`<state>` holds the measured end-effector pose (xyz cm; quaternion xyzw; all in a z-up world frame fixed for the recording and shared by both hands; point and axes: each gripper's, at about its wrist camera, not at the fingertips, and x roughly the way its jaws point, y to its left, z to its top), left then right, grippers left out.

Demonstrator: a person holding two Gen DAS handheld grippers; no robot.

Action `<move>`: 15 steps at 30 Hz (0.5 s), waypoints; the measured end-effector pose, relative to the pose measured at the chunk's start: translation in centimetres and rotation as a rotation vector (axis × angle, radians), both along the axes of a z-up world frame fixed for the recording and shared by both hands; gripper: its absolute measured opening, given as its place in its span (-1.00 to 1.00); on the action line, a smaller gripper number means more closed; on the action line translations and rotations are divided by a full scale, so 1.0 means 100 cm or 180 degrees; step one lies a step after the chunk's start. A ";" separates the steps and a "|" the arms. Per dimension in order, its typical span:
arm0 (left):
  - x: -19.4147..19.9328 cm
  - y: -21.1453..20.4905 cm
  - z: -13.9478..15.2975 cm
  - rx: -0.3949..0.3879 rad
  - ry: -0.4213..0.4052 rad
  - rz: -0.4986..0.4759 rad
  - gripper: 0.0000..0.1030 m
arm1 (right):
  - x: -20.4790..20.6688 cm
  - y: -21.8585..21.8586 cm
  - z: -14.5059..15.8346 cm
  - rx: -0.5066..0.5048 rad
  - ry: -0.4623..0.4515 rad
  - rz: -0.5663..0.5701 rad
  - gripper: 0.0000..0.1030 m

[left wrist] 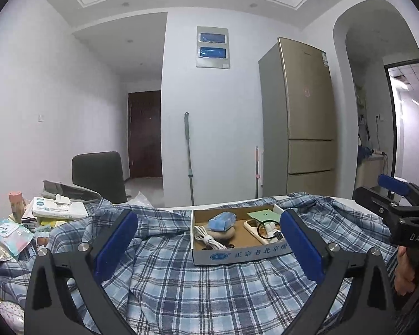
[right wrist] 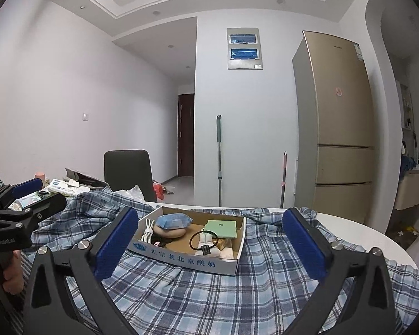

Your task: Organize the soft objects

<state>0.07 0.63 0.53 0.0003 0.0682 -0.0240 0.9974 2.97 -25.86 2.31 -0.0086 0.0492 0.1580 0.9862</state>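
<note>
A pale-walled room with a tall gold fridge (left wrist: 307,111), a dark door (left wrist: 145,134) down the hall and a mop handle (left wrist: 189,156) leaning on the wall fills the left wrist view; in front of it a blue plaid cloth (left wrist: 204,287) lies rumpled over a white table (left wrist: 343,202). The left gripper (left wrist: 208,247) sits low over the cloth with its blue pads spread wide and nothing between them but fabric below. A shallow cardboard box (left wrist: 237,254) rests on the cloth just ahead, holding a blue packet (left wrist: 222,220), a coiled white cable (left wrist: 206,237) and a green card (left wrist: 262,214). Tissue packs and wipes (left wrist: 11,231) crowd the table's left end, near a dark chair (left wrist: 97,176). The right gripper (left wrist: 391,192) shows at the right edge, held by a hand (left wrist: 405,273). In the right wrist view the same wall, fridge (right wrist: 338,117) and mop handle (right wrist: 219,156) stand behind the table (right wrist: 349,231). The right gripper (right wrist: 209,247) also has its pads wide apart, empty, above the plaid cloth (right wrist: 209,293), with the box (right wrist: 187,259) just beyond, angled left. The left gripper (right wrist: 22,195) enters from the left edge.
</note>
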 end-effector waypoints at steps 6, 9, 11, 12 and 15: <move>-0.001 0.001 0.000 -0.0015 0.0011 -0.0031 1.00 | -0.005 0.003 0.001 -0.0038 -0.0069 0.0003 1.00; -0.001 0.001 0.000 -0.0017 0.0012 -0.0011 1.00 | -0.006 0.003 0.000 -0.0046 -0.0076 0.0006 1.00; 0.000 0.001 0.001 -0.0023 0.0030 -0.0001 1.00 | -0.006 0.004 0.001 -0.0055 -0.0062 0.0007 1.00; 0.001 0.001 0.001 -0.0029 0.0045 -0.0006 1.00 | -0.006 0.004 0.001 -0.0057 -0.0056 0.0008 1.00; 0.002 0.001 0.001 -0.0040 0.0066 0.0009 1.00 | -0.005 0.003 0.002 -0.0056 -0.0057 0.0010 1.00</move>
